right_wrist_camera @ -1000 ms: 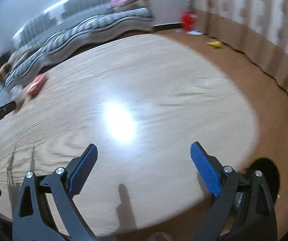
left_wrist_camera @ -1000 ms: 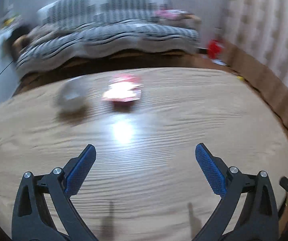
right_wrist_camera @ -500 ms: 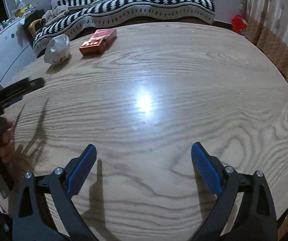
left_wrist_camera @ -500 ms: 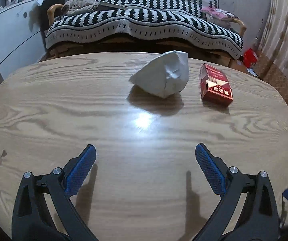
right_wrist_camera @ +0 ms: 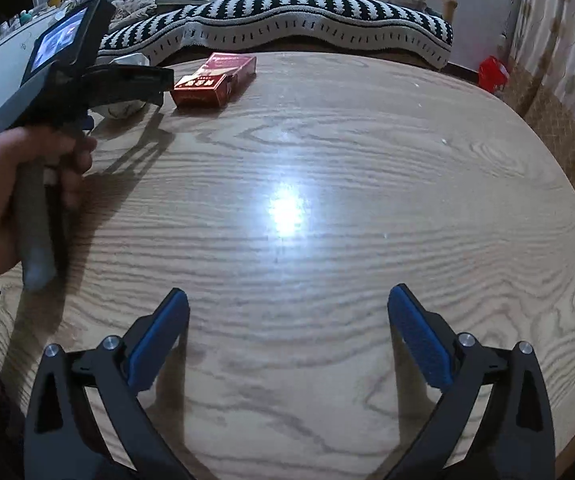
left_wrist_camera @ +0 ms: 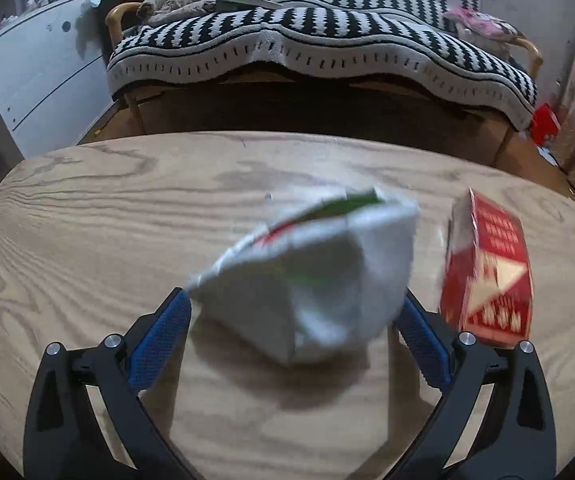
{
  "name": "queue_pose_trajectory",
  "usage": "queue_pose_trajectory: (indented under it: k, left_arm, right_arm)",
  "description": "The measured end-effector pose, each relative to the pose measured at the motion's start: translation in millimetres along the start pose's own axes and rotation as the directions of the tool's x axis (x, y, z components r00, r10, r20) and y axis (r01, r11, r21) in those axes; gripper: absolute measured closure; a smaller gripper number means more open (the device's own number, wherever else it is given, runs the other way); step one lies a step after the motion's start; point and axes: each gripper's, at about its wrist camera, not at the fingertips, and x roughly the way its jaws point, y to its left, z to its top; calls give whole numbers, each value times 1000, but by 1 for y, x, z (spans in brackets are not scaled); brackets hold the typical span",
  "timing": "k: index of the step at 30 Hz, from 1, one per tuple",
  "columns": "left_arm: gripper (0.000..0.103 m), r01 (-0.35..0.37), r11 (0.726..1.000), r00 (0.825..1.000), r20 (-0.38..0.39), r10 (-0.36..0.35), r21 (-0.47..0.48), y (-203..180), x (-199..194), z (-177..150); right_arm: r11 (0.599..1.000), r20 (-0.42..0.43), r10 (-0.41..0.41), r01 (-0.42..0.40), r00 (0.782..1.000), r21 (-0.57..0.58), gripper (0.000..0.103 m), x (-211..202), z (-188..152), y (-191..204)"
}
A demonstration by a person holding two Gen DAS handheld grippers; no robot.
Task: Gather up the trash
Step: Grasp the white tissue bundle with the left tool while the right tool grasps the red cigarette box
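Note:
A crumpled white paper wrapper lies on the round wooden table. My left gripper is open, with its blue fingertips on either side of the wrapper. A red cigarette box lies just right of the wrapper. In the right wrist view the red box sits at the far left of the table, and the wrapper is mostly hidden behind the left gripper. My right gripper is open and empty above the table's near side.
A sofa with a black-and-white striped blanket stands behind the table. A white cabinet is at the far left. A red object lies on the floor at the right, near the curtain.
My left gripper has moved forward to the wrapper, which now sits between its open fingers. The right gripper has stayed nearly still.

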Motion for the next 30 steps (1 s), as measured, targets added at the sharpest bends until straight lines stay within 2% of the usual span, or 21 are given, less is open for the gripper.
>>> queue_pose_trajectory:
  k: [4, 5, 6, 13, 17, 23, 28, 29, 30]
  left_arm:
    - [7, -13, 1000, 1000, -2, 13, -24, 4, 5, 8]
    - [12, -15, 999, 1000, 3, 15, -31, 6, 5, 9]
    - [21, -20, 999, 1000, 15, 20, -32, 8, 5, 10]
    - [26, -21, 999, 999, 29, 22, -44, 44, -8, -3]
    - [25, -29, 999, 999, 23, 30, -32, 73, -23, -26]
    - [25, -35, 998, 999, 21, 35, -45, 112, -43, -56]
    - [25, -33, 999, 999, 21, 34, -36, 122, -48, -65]
    - [25, -32, 999, 999, 21, 32, -33, 123, -49, -65]
    - [25, -32, 999, 999, 21, 33, -31, 123, -49, -65]
  right_arm:
    - [1000, 6, 1, -1, 1000, -1, 6, 4, 5, 1]
    - [1000, 5, 0, 0, 1000, 0, 6, 5, 6, 1]
    - [1000, 5, 0, 0, 1000, 1, 6, 6, 8, 2]
    - [1000, 21, -3, 3, 1000, 2, 5, 24, 36, 22]
    - [1000, 8, -8, 8, 1000, 10, 5, 51, 80, 45]
    - [999, -21, -28, 29, 999, 36, 5, 102, 162, 86]
    - [997, -32, -45, 47, 998, 63, 6, 119, 189, 95]
    - [997, -29, -45, 47, 999, 61, 8, 120, 190, 95]
    - [998, -19, -43, 44, 999, 53, 29, 119, 189, 95]
